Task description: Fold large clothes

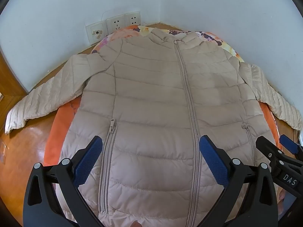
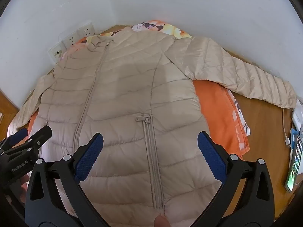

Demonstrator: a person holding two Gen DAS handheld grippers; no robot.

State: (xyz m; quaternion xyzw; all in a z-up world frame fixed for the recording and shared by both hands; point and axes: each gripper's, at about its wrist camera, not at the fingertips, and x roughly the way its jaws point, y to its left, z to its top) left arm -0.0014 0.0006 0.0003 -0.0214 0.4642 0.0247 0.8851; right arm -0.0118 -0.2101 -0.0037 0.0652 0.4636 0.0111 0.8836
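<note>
A beige quilted puffer jacket (image 1: 151,98) lies flat, zipped, front up, collar toward the wall, both sleeves spread out; it also shows in the right wrist view (image 2: 123,94). My left gripper (image 1: 150,141) is open above the jacket's lower front, between the left pocket zipper and the main zipper. My right gripper (image 2: 150,138) is open above the lower front, over the other pocket zipper (image 2: 151,151). Each gripper shows at the edge of the other's view: the right gripper (image 1: 272,143) and the left gripper (image 2: 32,134).
An orange floral cloth (image 2: 217,113) lies under the jacket on a wooden table (image 2: 265,132). White walls meet in a corner behind, with sockets (image 1: 117,24). A phone (image 2: 295,162), cable and small items lie at the table's right edge.
</note>
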